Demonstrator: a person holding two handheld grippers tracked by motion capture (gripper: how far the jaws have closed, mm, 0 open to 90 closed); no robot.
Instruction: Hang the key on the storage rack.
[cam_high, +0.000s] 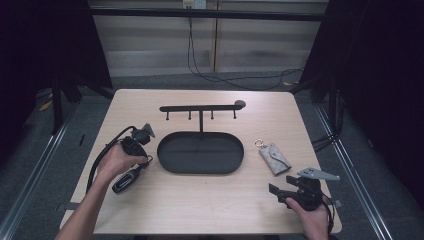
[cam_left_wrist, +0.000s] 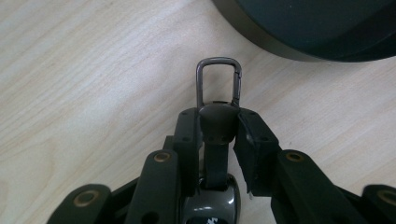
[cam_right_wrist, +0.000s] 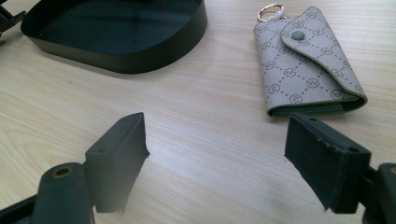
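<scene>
left gripper view: left gripper clenched on key fob, clasp end (metal loop) pointing toward tray.

Overhead light falls evenly on the pale wooden table in the high view, while the frame's left and right edges sink into near-black. Shadows are soft and short. The glossy black oval tray shows a dull sheen. In both gripper views the bottom foreground blurs.
</scene>
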